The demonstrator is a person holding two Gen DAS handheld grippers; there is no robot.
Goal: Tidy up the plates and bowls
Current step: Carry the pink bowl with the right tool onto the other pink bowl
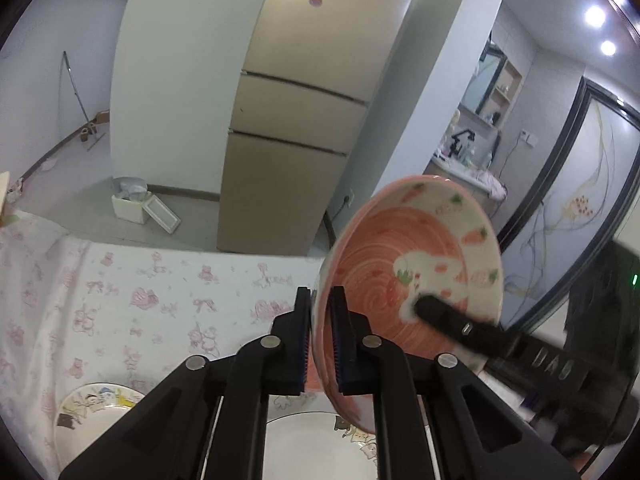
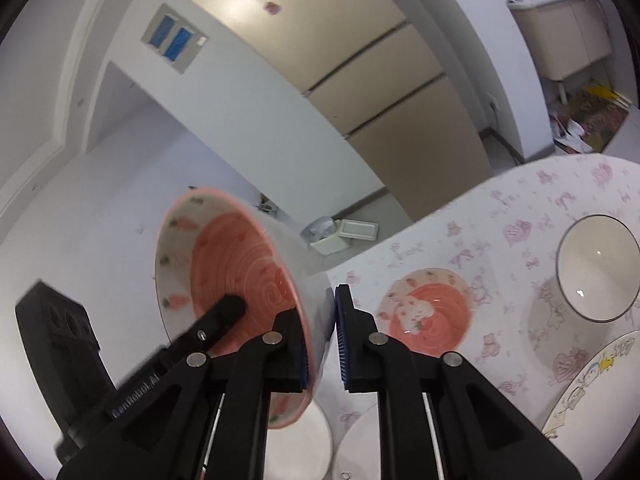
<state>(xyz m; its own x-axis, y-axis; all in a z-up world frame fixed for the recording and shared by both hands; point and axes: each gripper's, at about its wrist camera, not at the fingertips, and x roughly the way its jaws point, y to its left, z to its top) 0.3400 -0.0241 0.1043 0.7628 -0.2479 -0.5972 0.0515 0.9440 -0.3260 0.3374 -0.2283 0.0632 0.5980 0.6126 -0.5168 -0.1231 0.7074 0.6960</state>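
Note:
A pink bowl (image 1: pixel 400 264) with carrot and rabbit prints hangs tilted on edge above the table, held from both sides. My left gripper (image 1: pixel 320 300) is shut on its near rim, one pad inside and one outside. A finger of my right gripper (image 1: pixel 444 314) reaches into the bowl from the right. In the right wrist view the same bowl (image 2: pixel 240 252) sits in my right gripper (image 2: pixel 320 300), shut on the wall, with a left gripper finger (image 2: pixel 224 310) inside it. A matching pink plate (image 2: pixel 428 312) lies on the table.
The table (image 1: pixel 160 292) wears a white cloth with pink prints. On it are a cartoon plate (image 1: pixel 92 408), a white plate (image 1: pixel 312 440) below my left gripper, and a dark-rimmed white bowl (image 2: pixel 596 268). A beige fridge (image 1: pixel 288 140) stands beyond the table's far edge.

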